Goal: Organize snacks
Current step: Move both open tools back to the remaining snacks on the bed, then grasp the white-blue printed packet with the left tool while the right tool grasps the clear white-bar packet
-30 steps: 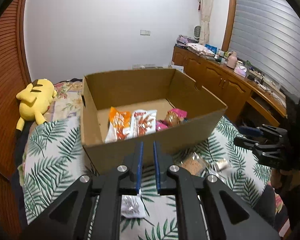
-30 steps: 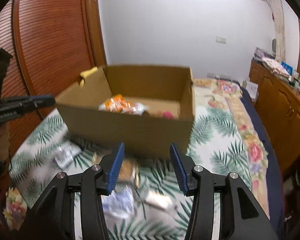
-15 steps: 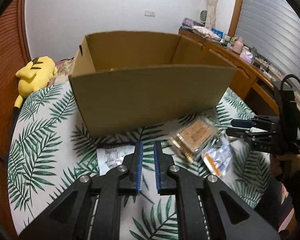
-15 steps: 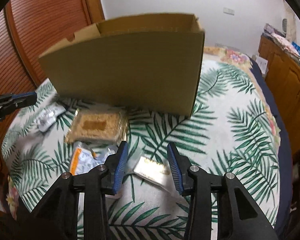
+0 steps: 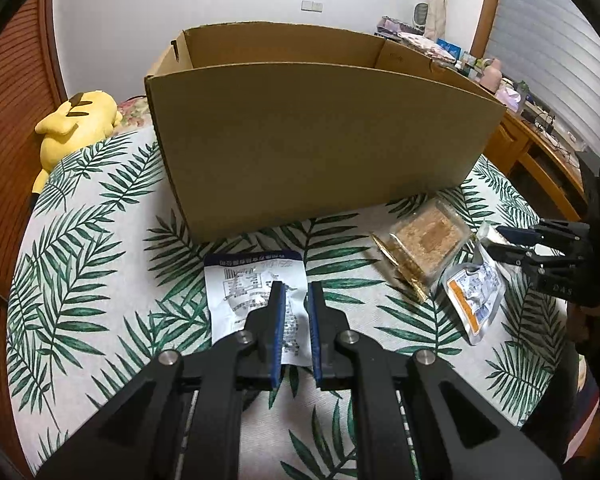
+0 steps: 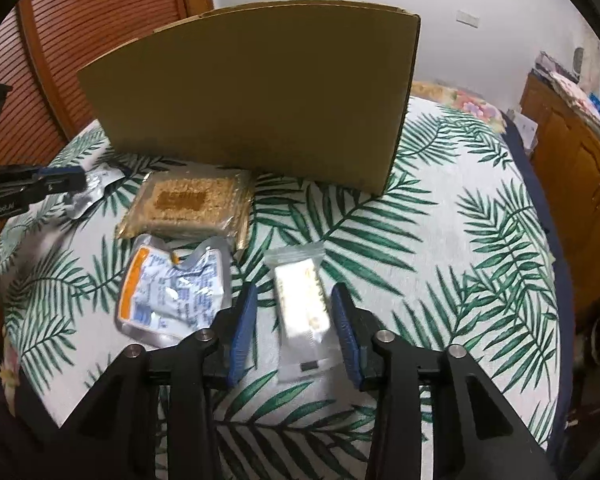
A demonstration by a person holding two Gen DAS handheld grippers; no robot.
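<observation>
Firstly, left wrist view. Left gripper [image 5: 297,286] tilted down over the white packet [image 5: 244,280], fingers narrow, nearly closed, clamping nothing evident; packet flat on the palm-print bed cover [image 5: 80,240], partly under the fingertips and extending beyond them and to their left. Probably positioned low for a pickup, though fingers this narrow would need widening to straddle the packet. Cardboard box [image 5: 320,140] upright beyond the fingertips, open at the top, near wall hiding the contents; judged the destination for loose snacks. Packet white, flat, crinkled, printed with small dark text and a barcode-like block.

Next, right wrist view. Right gripper [image 6: 294,294] lowered astride the wrapped bar [image 6: 300,300], fingers just been closing, moderately apart, bar between them with a gap visible on each side, so not yet pressed. Bar lengthwise along the fingers, likely to let the pads meet the long sides. Bar pale, in clear wrapping. Silver pouch [image 6: 172,296] just left of the left finger, crumpled, orange-edged. Clear tray of brown crumbly cake [image 6: 184,200] farther beyond, near the box wall.
</observation>
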